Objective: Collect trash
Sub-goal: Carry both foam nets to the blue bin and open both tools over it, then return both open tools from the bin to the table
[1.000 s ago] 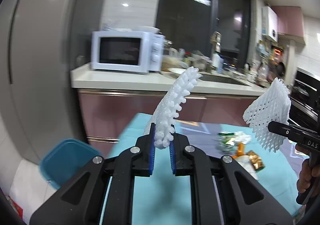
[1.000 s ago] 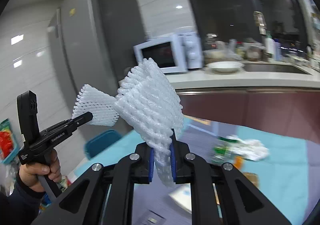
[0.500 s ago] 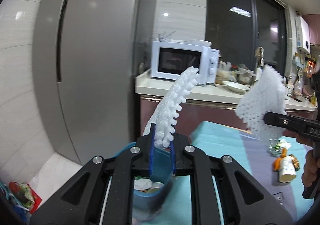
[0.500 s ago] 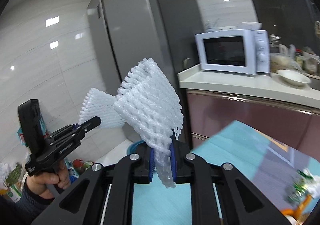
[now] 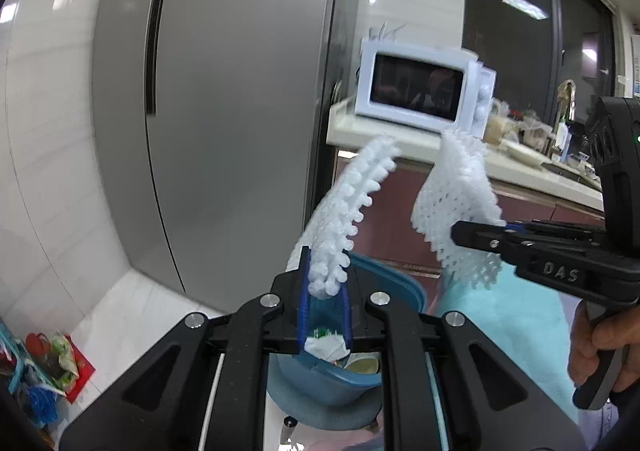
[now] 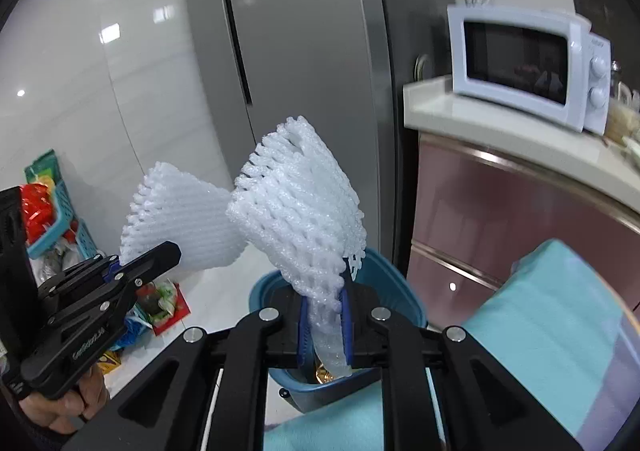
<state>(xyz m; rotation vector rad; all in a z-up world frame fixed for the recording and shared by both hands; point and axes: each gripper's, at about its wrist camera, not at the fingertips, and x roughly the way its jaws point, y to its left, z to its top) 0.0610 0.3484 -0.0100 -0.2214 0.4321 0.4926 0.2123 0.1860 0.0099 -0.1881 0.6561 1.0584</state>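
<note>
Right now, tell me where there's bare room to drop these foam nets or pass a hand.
Free: the blue bin's open mouth just ahead of both grippers, though trash already lies inside, and the teal tabletop right of it. Bare white floor runs between bin and fridge. Crowded: the floor corner with snack bags and baskets.

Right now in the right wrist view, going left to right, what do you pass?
Basket of packets → left claw holding a foam net → second foam net in the right claw, over the blue bin → microwave on the counter.
</note>
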